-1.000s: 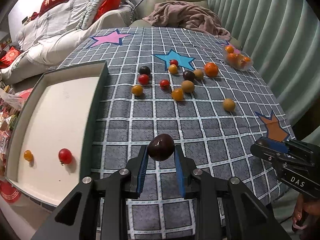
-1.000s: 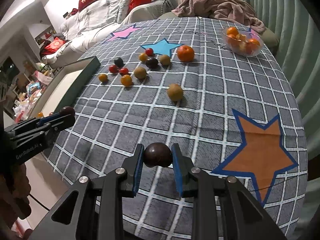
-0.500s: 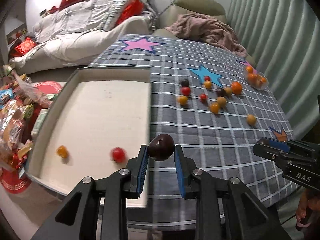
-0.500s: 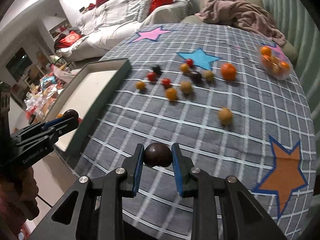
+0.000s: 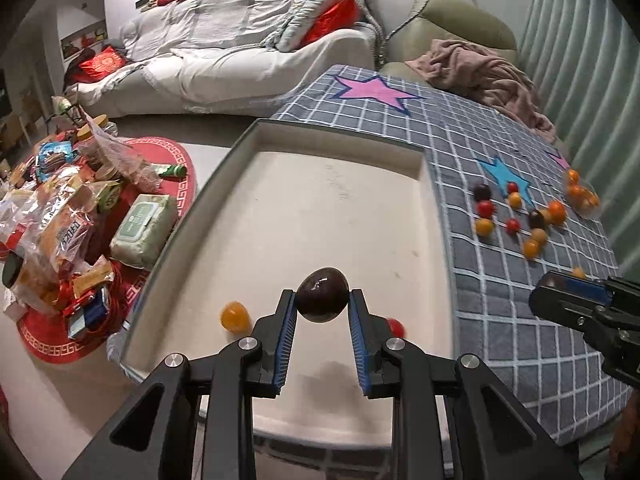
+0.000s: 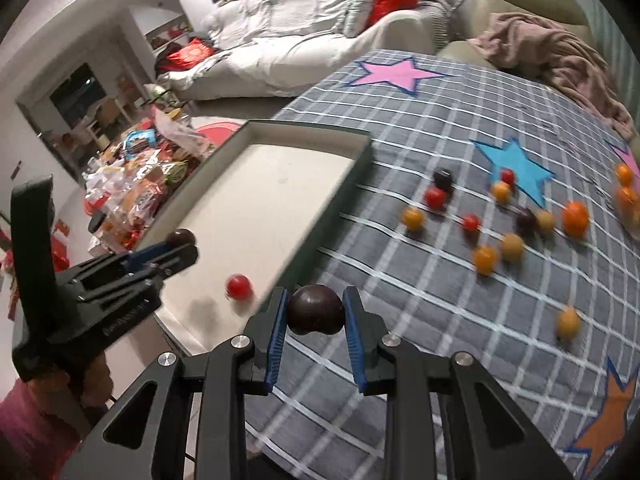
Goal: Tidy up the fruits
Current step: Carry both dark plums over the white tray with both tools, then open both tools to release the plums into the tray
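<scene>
My left gripper (image 5: 322, 312) is shut on a dark plum (image 5: 322, 294) and holds it above the near part of the white tray (image 5: 320, 132). An orange fruit (image 5: 234, 316) and a red fruit (image 5: 396, 326) lie in the tray. My right gripper (image 6: 314, 320) is shut on a second dark plum (image 6: 316, 309) above the grid cloth, just right of the tray's edge (image 6: 320, 224). The left gripper (image 6: 176, 246) also shows in the right wrist view, over the tray. Several red, orange and dark fruits (image 6: 486, 258) lie scattered on the cloth.
A clear bowl of oranges (image 5: 582, 196) sits at the table's far right. Snack packets and bags (image 5: 68, 216) cover the floor left of the table. A sofa (image 5: 248, 52) and an armchair with a pink blanket (image 5: 480, 64) stand behind.
Both grippers have swung left with their plums. The left one has moved from over the cloth to over the tray; the right one now hangs beside the tray's edge.
</scene>
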{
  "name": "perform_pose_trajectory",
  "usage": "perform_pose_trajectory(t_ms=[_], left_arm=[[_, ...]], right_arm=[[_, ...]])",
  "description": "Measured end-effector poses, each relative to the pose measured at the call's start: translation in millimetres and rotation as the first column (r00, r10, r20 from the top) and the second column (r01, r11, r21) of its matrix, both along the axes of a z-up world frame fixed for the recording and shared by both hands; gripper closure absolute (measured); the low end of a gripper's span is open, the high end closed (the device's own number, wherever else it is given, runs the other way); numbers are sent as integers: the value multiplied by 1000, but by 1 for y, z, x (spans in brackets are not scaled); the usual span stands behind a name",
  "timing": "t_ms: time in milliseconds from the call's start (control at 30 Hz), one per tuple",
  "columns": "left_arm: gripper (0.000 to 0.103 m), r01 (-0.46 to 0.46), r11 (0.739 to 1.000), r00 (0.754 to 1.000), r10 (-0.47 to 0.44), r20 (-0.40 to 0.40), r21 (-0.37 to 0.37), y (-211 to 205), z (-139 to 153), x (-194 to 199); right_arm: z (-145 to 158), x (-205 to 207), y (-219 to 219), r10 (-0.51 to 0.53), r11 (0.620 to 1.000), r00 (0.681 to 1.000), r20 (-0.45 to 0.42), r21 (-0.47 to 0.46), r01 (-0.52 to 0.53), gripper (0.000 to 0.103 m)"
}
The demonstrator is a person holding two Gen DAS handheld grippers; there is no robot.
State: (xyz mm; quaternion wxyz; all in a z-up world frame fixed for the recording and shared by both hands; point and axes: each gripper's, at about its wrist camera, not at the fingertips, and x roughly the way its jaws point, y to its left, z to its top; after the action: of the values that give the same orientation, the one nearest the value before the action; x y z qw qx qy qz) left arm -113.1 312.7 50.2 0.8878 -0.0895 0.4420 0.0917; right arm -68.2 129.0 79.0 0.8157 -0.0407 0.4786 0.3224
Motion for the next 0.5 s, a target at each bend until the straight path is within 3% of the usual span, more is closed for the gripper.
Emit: perform_pose_trajectory(t_ms=[300, 500], left_arm=[[75, -50, 998, 997, 52, -49, 44, 20, -14, 29], [75, -82, 996, 990, 83, -113, 15, 39, -28, 45]], right_arm=[[-10, 27, 65, 77, 996, 997, -6, -40, -77, 73], [-34, 41, 96, 127, 984, 992, -27, -120, -129, 73]])
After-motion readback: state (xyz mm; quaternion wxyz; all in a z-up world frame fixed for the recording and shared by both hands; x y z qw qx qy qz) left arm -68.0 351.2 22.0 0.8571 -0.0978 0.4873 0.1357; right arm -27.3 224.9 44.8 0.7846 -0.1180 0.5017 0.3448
